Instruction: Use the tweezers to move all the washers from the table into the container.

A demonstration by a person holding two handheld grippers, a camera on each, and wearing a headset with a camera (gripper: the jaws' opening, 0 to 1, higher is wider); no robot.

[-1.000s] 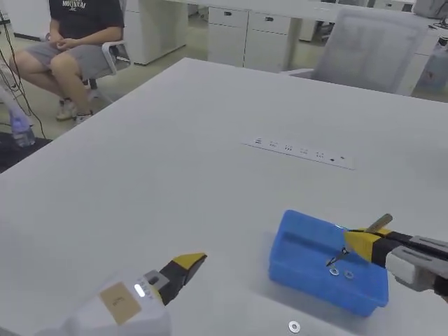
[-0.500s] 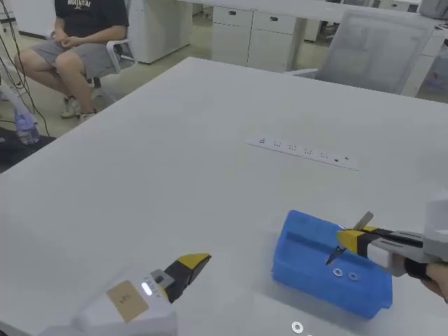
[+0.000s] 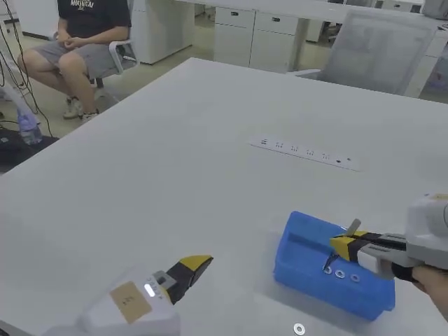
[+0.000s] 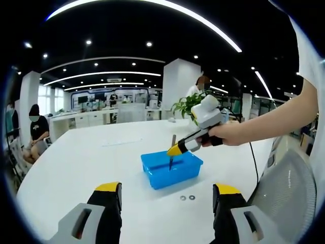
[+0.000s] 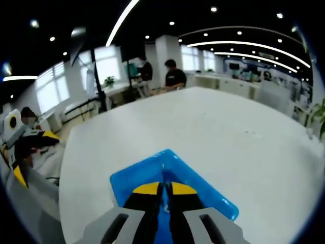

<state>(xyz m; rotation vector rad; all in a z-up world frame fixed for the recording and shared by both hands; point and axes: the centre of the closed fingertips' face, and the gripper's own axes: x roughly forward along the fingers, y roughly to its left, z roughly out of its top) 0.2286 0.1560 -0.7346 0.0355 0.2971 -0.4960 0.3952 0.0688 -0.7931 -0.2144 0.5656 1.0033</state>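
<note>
Two washers [image 3: 339,274] lay on the floor of the blue container [image 3: 301,222], and the tips of the tweezers [image 3: 329,264] hung just beside them, inside the walls; whether a further washer sat between the tips was too small to tell. The right hand-held gripper [image 3: 334,243] was pressed together on the tweezers, gripping them partway up so that they slanted down into the container. The step looked like a drop-off (or the moment right after one): it would go best with the tips kept low over the floor while the pinch was eased, then a straight lift clear of the near wall, so nothing got flicked back out. The left hand-held gripper [image 3: 199,262] rested spread and empty, well apart from the container. The head view looked down onto the container's floor, which the near wall hid in the left gripper view; that view [image 4: 167,189] instead gave two washers [image 4: 187,197] side by side on the worktop [image 4: 76,162] just in front of the container [image 4: 172,173], so the task was judged unfinished
</note>
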